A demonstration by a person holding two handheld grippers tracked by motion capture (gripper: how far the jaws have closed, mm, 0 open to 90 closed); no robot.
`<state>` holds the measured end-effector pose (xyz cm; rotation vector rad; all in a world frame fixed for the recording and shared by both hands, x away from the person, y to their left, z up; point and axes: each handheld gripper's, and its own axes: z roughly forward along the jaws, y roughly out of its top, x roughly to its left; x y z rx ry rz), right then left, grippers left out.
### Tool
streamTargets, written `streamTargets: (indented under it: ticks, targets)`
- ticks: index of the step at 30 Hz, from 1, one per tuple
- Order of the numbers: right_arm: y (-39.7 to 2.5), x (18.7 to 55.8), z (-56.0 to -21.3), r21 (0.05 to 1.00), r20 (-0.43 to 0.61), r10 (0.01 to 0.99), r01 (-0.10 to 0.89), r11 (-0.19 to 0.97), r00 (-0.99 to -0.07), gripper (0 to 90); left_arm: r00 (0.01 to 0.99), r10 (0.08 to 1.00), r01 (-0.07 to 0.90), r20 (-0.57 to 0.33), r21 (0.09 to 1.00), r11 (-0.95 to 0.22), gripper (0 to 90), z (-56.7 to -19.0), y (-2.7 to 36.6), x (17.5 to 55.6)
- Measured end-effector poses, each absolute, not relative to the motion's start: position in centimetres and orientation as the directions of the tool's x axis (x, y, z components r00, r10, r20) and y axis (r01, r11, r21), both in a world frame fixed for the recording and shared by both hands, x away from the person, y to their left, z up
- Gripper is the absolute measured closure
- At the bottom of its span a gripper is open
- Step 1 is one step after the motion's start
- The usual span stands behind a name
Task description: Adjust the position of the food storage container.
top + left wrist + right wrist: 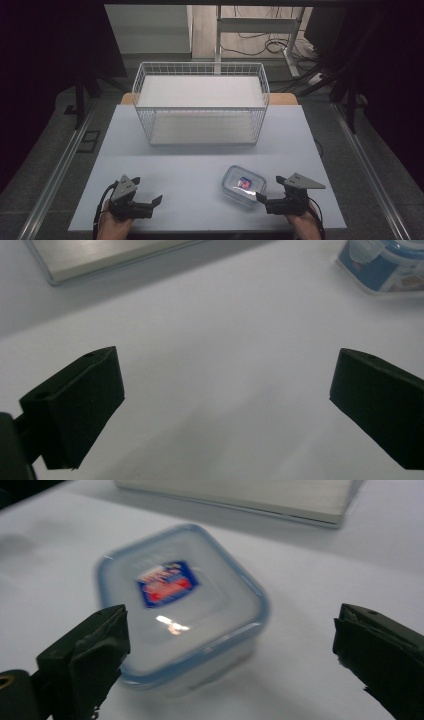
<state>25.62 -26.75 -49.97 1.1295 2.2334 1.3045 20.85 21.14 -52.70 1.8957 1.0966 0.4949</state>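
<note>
Both grippers low at the near edge of the table [200, 200], fingers spread, nothing held.

High view: white wire basket [201, 102] at the far side, open mesh walls, flat pale floor panel; small clear plastic container [243, 186] with a rounded-square blue-rimmed lid sits on the table near-right, well apart from the basket. Left gripper [155, 202] is clear to the left of it; right gripper [264, 196] has its fingers just beside the container's near-right corner. Right gripper view gives what the high one can't: lid is glossy, red-and-blue label in the middle, slightly motion-blurred, container [180, 605] between the black matte fingers [85, 655] and nearer the left one; contact, cannot tell. Left gripper view: blocky fingers [75, 400] wide apart over bare table, container's corner [385, 265] at top right.
</note>
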Motion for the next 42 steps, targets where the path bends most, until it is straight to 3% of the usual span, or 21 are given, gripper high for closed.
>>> streamTargets:
  ticks: [4, 12, 22, 25, 26, 28, 30, 31, 32, 34, 36, 42]
  targets:
    - [-26.7, 26.1, -50.5, 0.812, 0.118, 0.786, 0.515, 0.276, -0.607, 0.0, 0.533, 0.841, 0.502, -0.096, 0.835, -0.223, 0.5, -52.9, 21.3, 21.0]
    - [-26.3, 26.0, -50.0, 0.804, 0.072, 0.801, 0.51, 0.306, -0.594, 0.0, 0.537, 0.838, 0.519, -0.095, 0.82, -0.24, 1.4, -53.2, 21.2, 21.2]
    - [-27.0, 26.7, -49.5, 0.787, 0.116, 0.803, 0.547, 0.284, -0.584, 0.0, 0.555, 0.822, 0.531, -0.125, 0.814, -0.235, 2.9, -53.2, 21.1, 21.4]
    - [-27.2, 26.9, -49.1, 0.793, 0.12, 0.807, 0.544, 0.273, -0.579, 6.5, 0.567, 0.813, 0.531, -0.132, 0.813, -0.238, 4.0, -53.3, 21.0, 21.4]
    - [-27.5, 27.0, -48.5, 0.804, 0.123, 0.797, 0.531, 0.269, -0.591, 19.7, 0.57, 0.812, 0.533, -0.126, 0.809, -0.249, 4.0, -53.3, 20.8, 21.4]
    - [-27.5, 27.1, -48.4, 0.804, 0.122, 0.796, 0.529, 0.27, -0.592, 25.0, 0.572, 0.811, 0.535, -0.126, 0.807, -0.252, 4.0, -53.4, 20.7, 21.4]
    - [-27.5, 27.3, -48.1, 0.798, 0.089, 0.785, 0.516, 0.312, -0.612, 44.9, 0.573, 0.809, 0.538, -0.129, 0.805, -0.253, 4.4, -53.4, 20.7, 21.5]
    - [-27.5, 27.3, -48.1, 0.798, 0.089, 0.785, 0.516, 0.312, -0.612, 44.9, 0.574, 0.809, 0.537, -0.128, 0.804, -0.254, 4.4, -53.4, 20.7, 21.5]
    - [-27.3, 27.5, -48.0, 0.796, 0.068, 0.778, 0.505, 0.335, -0.624, 56.9, 0.574, 0.808, 0.54, -0.132, 0.803, -0.253, 4.6, -53.5, 20.7, 21.5]
    - [-27.2, 27.6, -47.9, 0.798, 0.066, 0.773, 0.498, 0.338, -0.631, 60.5, 0.574, 0.808, 0.541, -0.133, 0.803, -0.251, 4.7, -53.5, 20.7, 21.6]
    - [-26.7, 28.3, -47.6, 0.807, 0.051, 0.753, 0.471, 0.357, -0.656, 77.5, 0.572, 0.809, 0.543, -0.137, 0.802, -0.248, 4.7, -53.5, 20.7, 21.6]
    - [-25.4, 30.0, -47.7, 0.788, 0.058, 0.744, 0.487, 0.375, -0.666, 89.3, 0.567, 0.812, 0.545, -0.138, 0.802, -0.244, 5.1, -53.4, 20.7, 21.6]
